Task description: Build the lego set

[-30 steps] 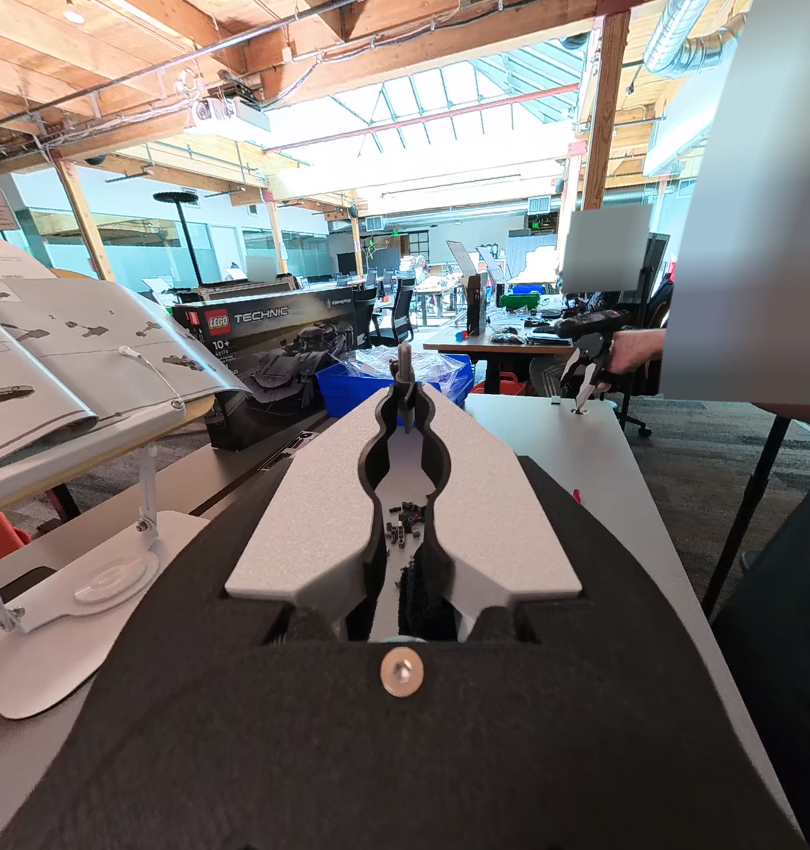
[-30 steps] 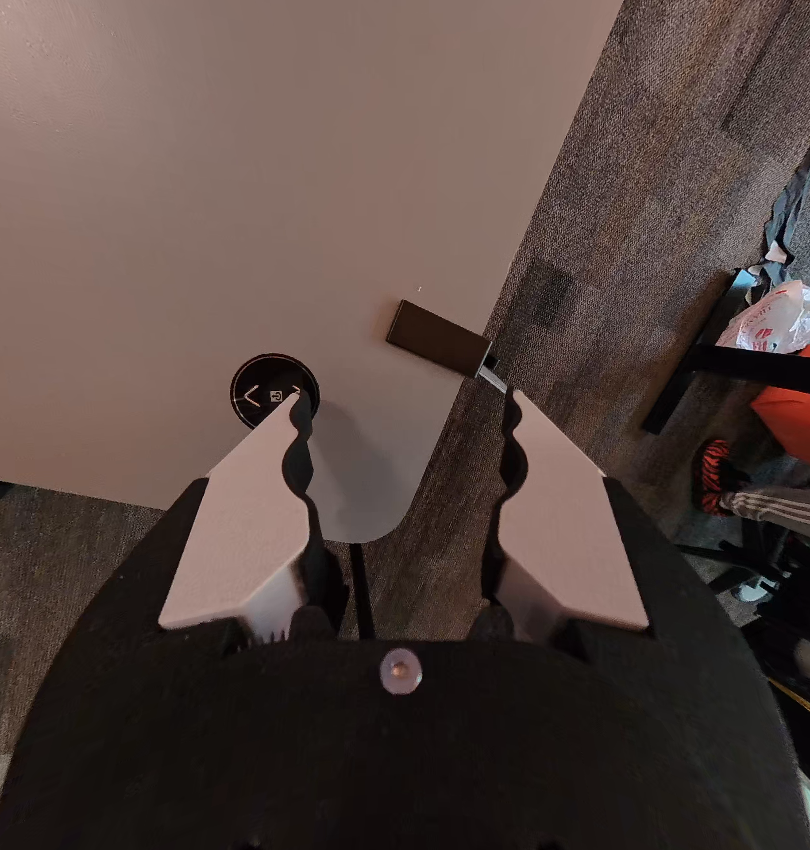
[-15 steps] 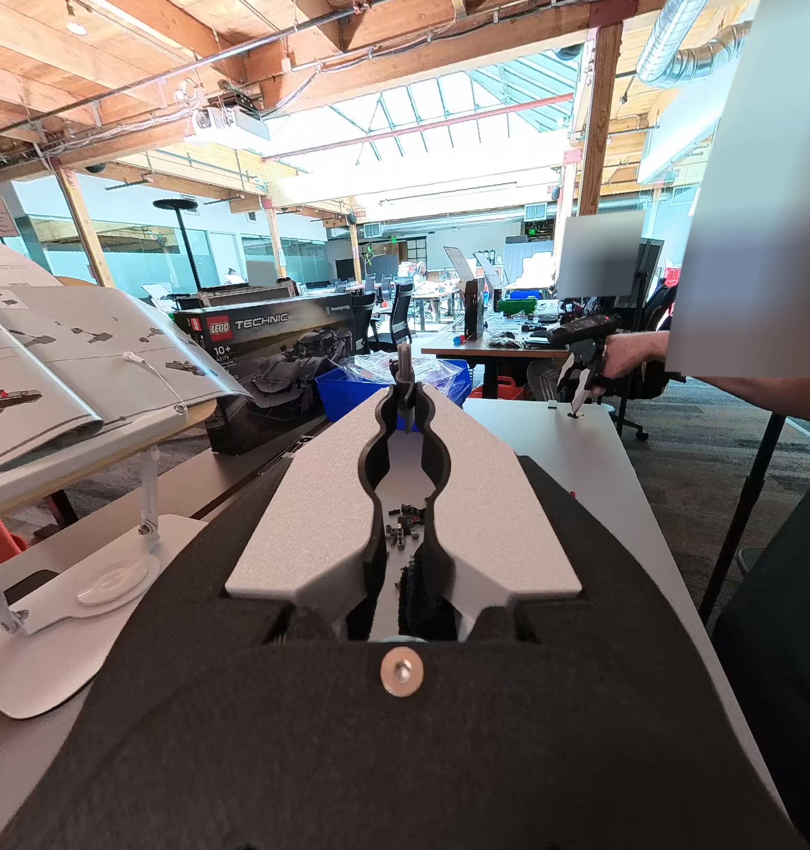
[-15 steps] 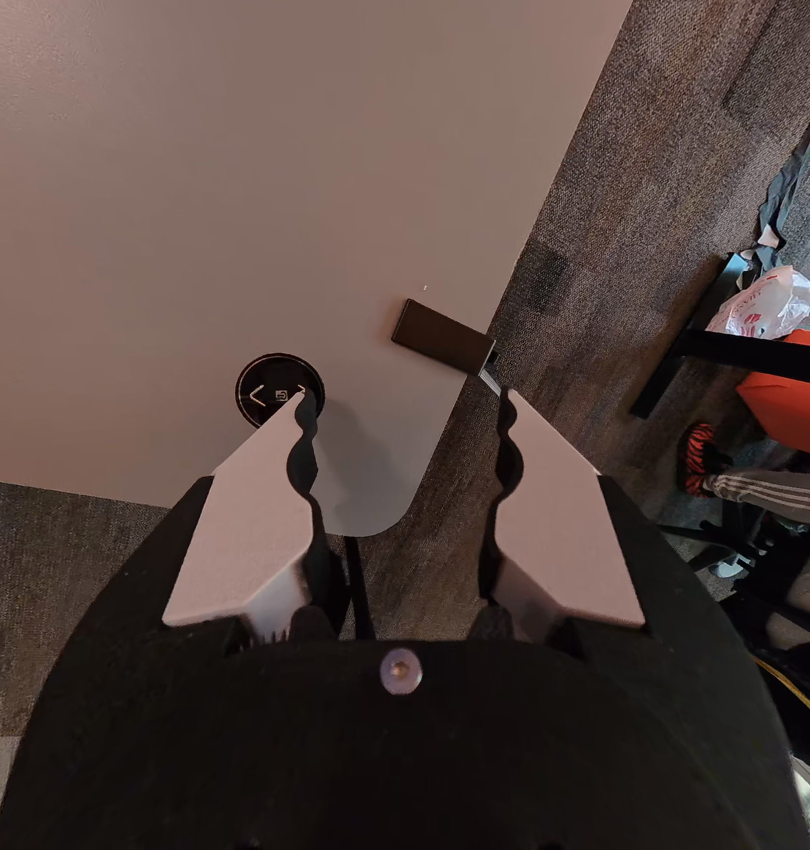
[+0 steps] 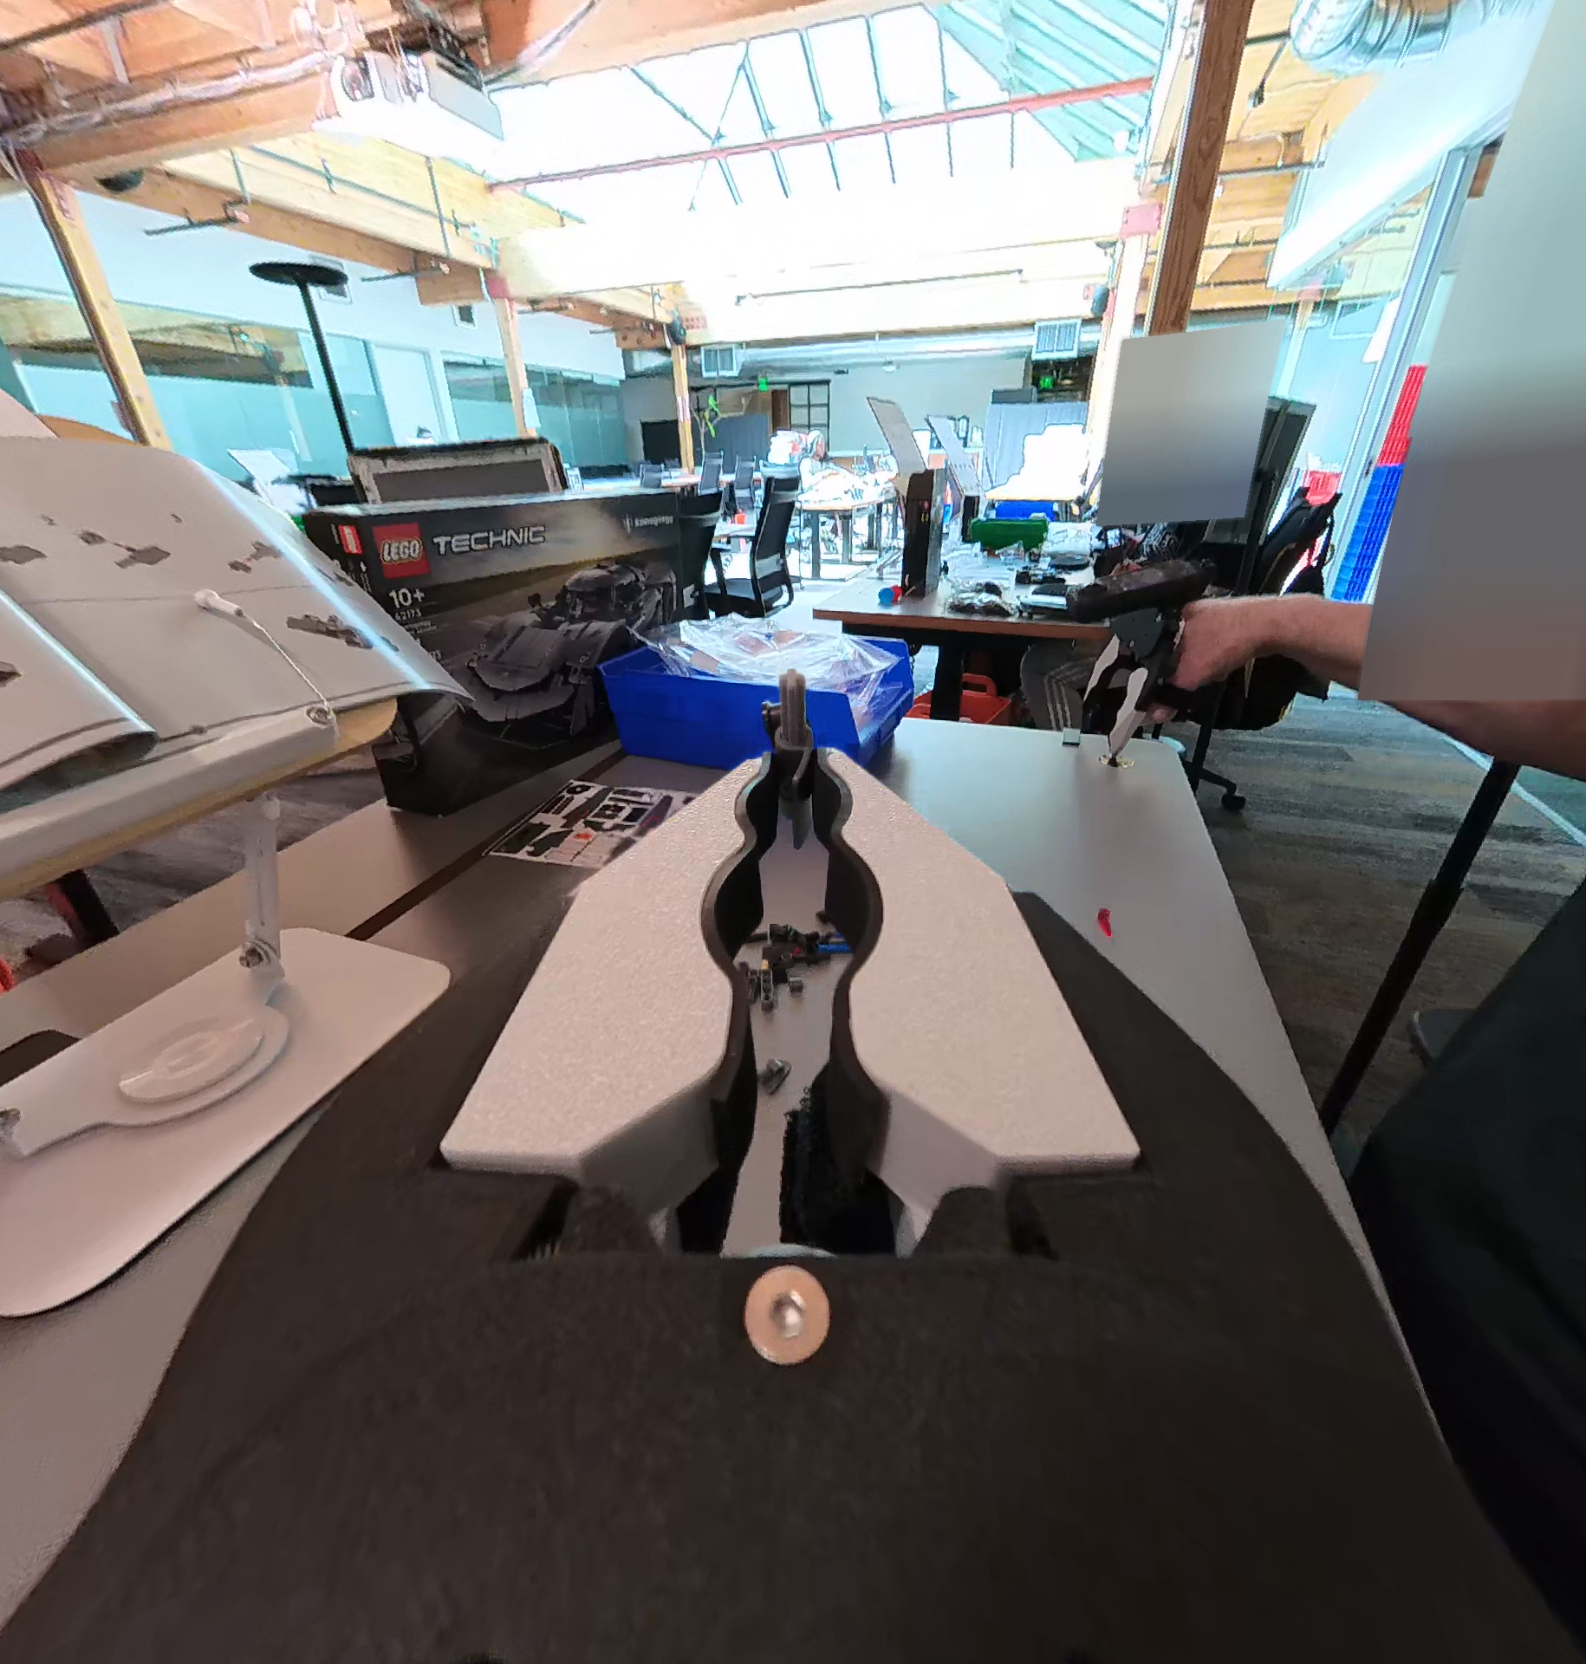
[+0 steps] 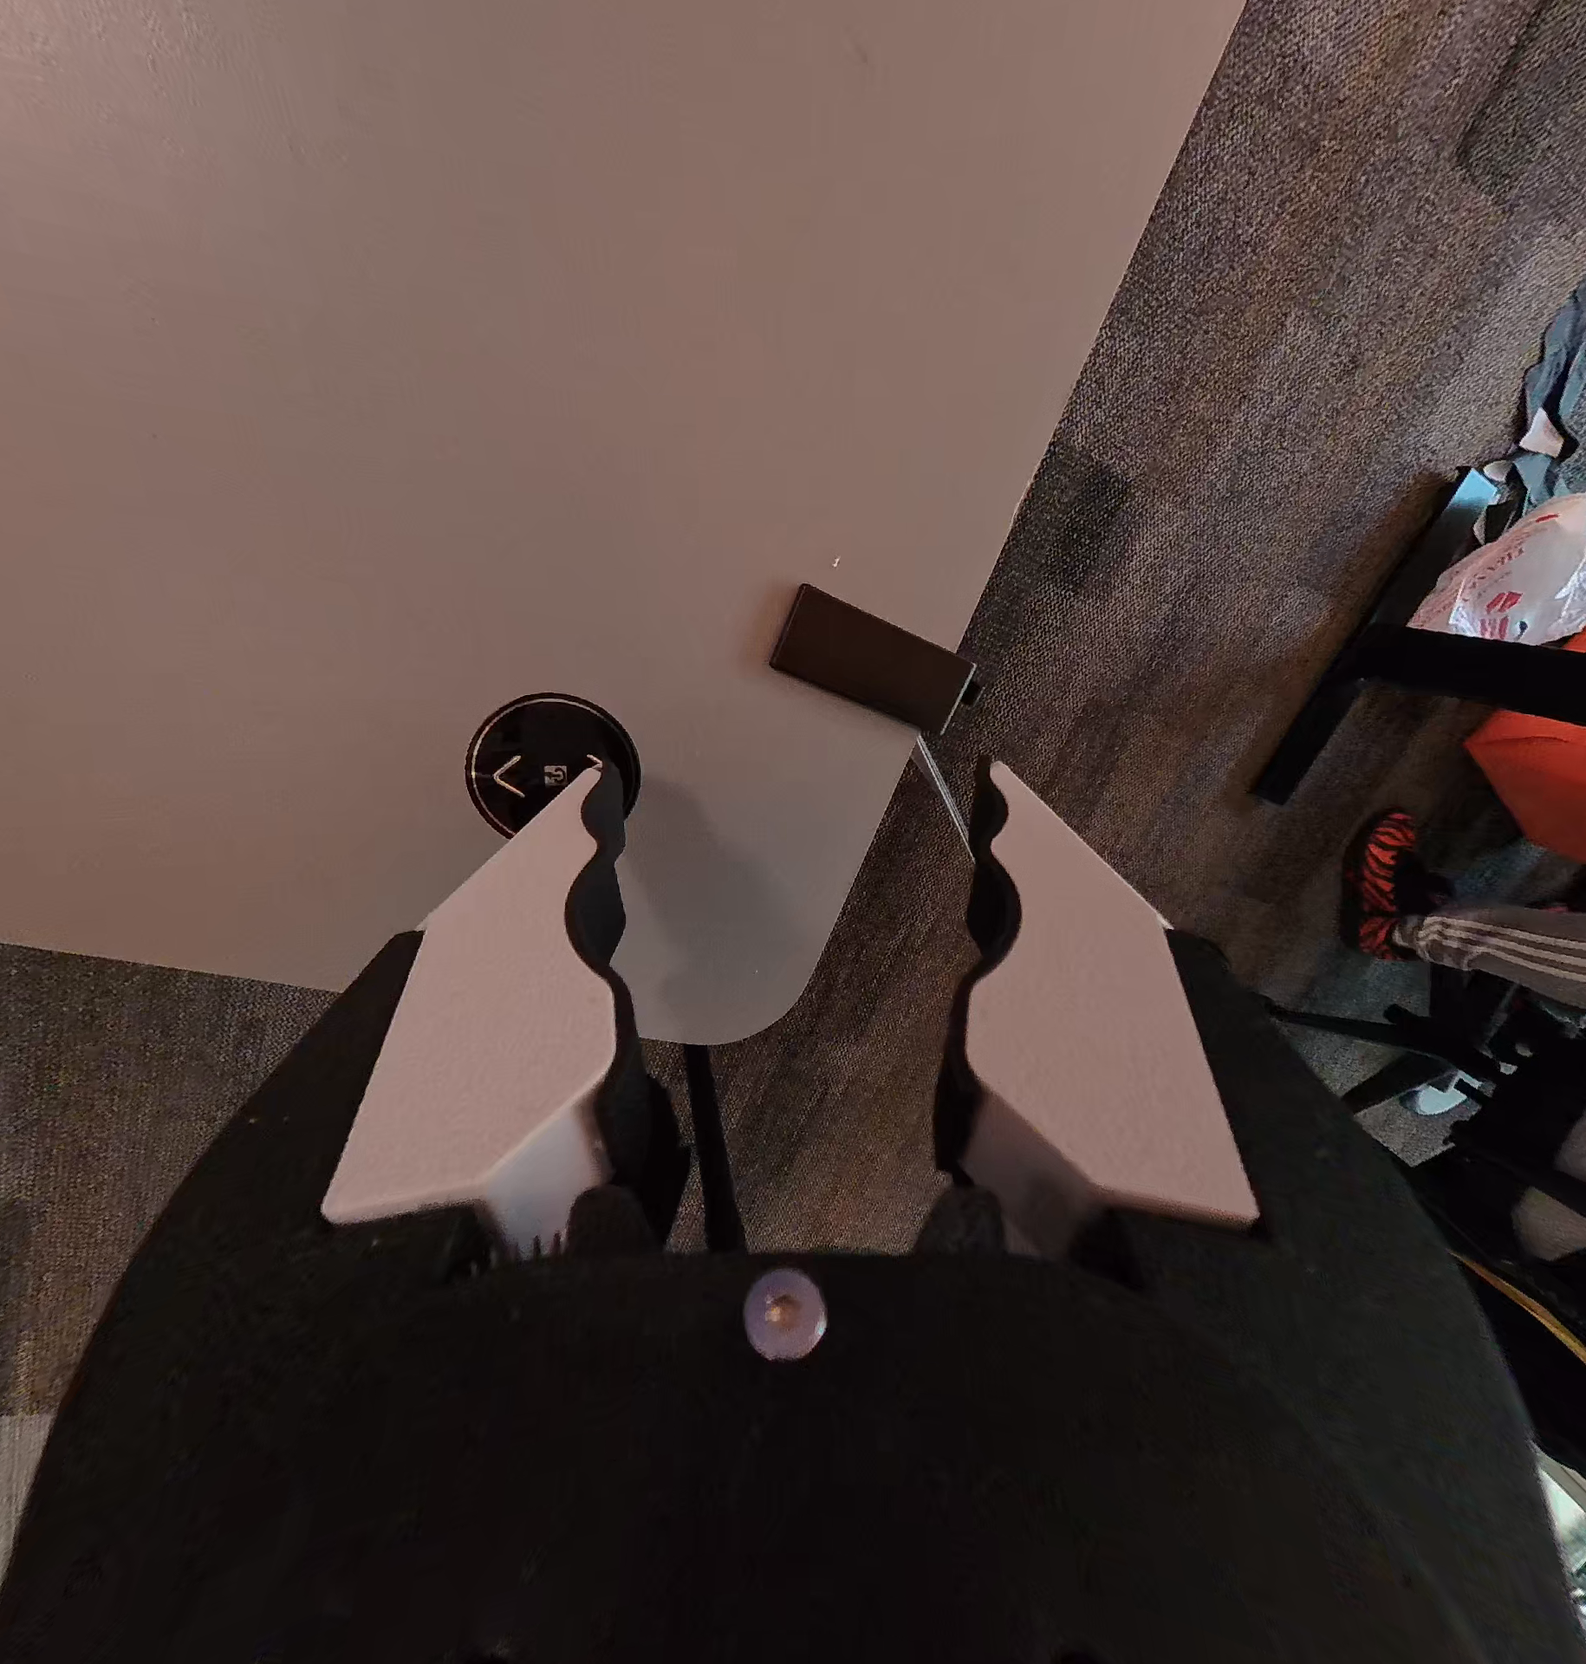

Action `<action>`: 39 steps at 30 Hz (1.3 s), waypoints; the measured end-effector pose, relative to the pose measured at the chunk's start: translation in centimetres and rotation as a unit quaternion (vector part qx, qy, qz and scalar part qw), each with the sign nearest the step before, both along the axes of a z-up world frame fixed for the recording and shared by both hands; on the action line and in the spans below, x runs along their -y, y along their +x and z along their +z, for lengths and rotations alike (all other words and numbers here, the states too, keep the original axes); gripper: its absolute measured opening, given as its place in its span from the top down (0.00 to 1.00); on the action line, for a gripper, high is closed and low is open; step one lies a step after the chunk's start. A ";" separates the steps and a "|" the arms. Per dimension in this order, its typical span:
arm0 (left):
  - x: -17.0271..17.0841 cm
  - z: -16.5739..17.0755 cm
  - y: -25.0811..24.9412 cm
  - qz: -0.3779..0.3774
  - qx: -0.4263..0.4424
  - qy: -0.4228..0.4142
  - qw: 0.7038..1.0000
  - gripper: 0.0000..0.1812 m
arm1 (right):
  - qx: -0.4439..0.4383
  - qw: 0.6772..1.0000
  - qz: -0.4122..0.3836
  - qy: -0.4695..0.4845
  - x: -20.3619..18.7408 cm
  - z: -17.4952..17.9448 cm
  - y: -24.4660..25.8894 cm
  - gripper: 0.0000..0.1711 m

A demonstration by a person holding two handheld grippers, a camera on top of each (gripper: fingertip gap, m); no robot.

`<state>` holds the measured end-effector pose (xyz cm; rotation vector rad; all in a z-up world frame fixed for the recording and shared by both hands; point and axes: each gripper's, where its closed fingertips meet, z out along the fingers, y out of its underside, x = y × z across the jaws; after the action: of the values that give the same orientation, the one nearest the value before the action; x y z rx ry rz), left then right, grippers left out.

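Grey lego piece (image 5: 794, 720): one, clamped in left hand-held gripper (image 5: 794, 774); right hand-held gripper (image 6: 794, 792) agape.

Left gripper (image 5: 794, 782) clamped on an upright grey lego piece (image 5: 793, 720), small loose parts (image 5: 785, 959) on table (image 5: 996, 810) beneath — possibly pins, blue bin (image 5: 681, 711) beyond.

Grey lego piece (image 5: 794, 720) stands upright, pinched at your left jaws' tips — small dark loose pcs (image 5: 785, 959) lie scattered on the table below, btwn the jaws.
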<state>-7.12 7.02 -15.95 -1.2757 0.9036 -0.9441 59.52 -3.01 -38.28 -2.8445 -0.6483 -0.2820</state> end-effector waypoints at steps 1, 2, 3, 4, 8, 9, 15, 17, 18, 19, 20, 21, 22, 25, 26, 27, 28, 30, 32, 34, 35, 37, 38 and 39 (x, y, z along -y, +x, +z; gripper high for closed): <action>0.0 -0.5 0.1 -0.001 -0.003 -0.005 1.000 0.97 | 0.001 1.000 0.000 -0.001 0.0 -0.1 0.0 0.56; 0.0 -0.8 0.2 -0.002 -0.005 -0.010 1.000 0.97 | 0.001 1.000 0.000 -0.002 0.0 -0.3 0.0 0.56; -0.1 -1.1 0.2 -0.003 -0.007 -0.013 1.000 0.97 | 0.001 1.000 0.000 -0.002 0.0 -0.4 0.0 0.56; -0.1 -1.2 0.2 -0.003 -0.008 -0.015 1.000 0.97 | 0.001 1.000 -0.001 -0.002 0.0 -0.5 0.0 0.56; -0.2 -1.5 0.2 -0.007 -0.005 -0.021 1.000 0.97 | 0.003 1.000 0.000 -0.001 0.0 -1.0 -0.1 0.56; -0.2 -1.6 0.2 -0.006 -0.006 -0.021 1.000 0.97 | 0.002 1.000 -0.001 -0.001 0.0 -1.1 0.0 0.57; -0.2 -2.0 0.5 -0.007 -0.019 -0.021 1.000 0.97 | -0.007 1.000 -0.003 0.005 0.0 -1.9 -0.1 0.58; -0.2 -2.0 0.6 -0.008 -0.021 -0.023 0.999 0.97 | -0.008 1.000 -0.002 0.006 0.0 -2.2 -0.1 0.58; -0.3 -1.9 0.7 -0.009 -0.019 -0.025 0.999 0.97 | -0.007 1.000 -0.002 0.006 0.1 -2.3 -0.1 0.58; -0.5 -1.9 0.7 -0.010 -0.017 -0.026 0.999 0.97 | -0.007 1.000 -0.001 0.005 0.1 -2.4 -0.1 0.59; -0.6 -1.8 0.6 -0.010 -0.016 -0.027 0.999 0.97 | -0.008 1.000 -0.001 0.004 0.1 -2.5 -0.1 0.59; -0.6 -1.9 0.6 -0.009 -0.015 -0.027 0.999 0.97 | -0.007 1.000 -0.001 0.003 0.1 -2.7 -0.1 0.59; -0.6 -1.9 0.7 -0.010 -0.015 -0.027 0.999 0.97 | -0.006 1.000 0.000 0.002 0.0 -2.8 0.0 0.58; -0.7 -2.0 1.1 -0.011 -0.015 -0.027 0.999 0.97 | -0.005 1.000 0.001 0.000 0.0 -3.1 0.0 0.58; -0.7 -1.9 1.1 -0.012 -0.014 -0.028 0.999 0.97 | -0.006 1.000 0.002 0.000 0.0 -3.3 0.0 0.58; -0.7 -1.8 1.1 -0.012 -0.014 -0.030 0.999 0.97 | -0.008 1.000 0.002 0.001 0.0 -3.4 0.0 0.59; -0.8 -1.8 1.2 -0.012 -0.016 -0.030 0.999 0.97 | -0.011 1.000 0.002 0.003 0.0 -3.5 -0.1 0.59; -1.0 -1.8 1.2 -0.012 -0.014 -0.031 0.999 0.97 | -0.013 1.000 0.000 0.006 0.0 -3.7 0.0 0.59; -1.3 -2.1 1.3 -0.012 -0.013 -0.031 0.999 0.97 | 0.005 1.000 0.004 0.015 -0.2 -3.8 0.4 0.53; -1.5 -1.9 1.3 -0.012 -0.010 -0.033 0.999 0.97 | 0.022 0.999 0.005 0.028 -0.3 -3.7 0.9 0.46; -1.2 -1.6 1.6 -0.008 -0.011 -0.035 0.999 0.97 | 0.029 0.999 0.001 0.041 -0.3 -3.4 1.0 0.45; -1.3 -1.8 1.5 0.000 -0.014 -0.043 0.999 0.97 | 0.019 0.995 0.000 0.101 -1.0 -1.2 -0.3 0.44; -1.4 -1.8 1.4 0.001 -0.013 -0.048 0.999 0.97 | 0.017 0.990 0.006 0.141 -1.7 0.5 -1.4 0.44; -1.5 -2.1 1.3 0.001 -0.013 -0.053 0.999 0.97 | 0.010 0.983 0.023 0.182 -2.5 2.5 -3.2 0.43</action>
<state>-5.78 8.48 -18.02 -1.3805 0.8816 -0.9872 56.36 -0.55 -35.78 -2.4783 -0.5958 -0.3797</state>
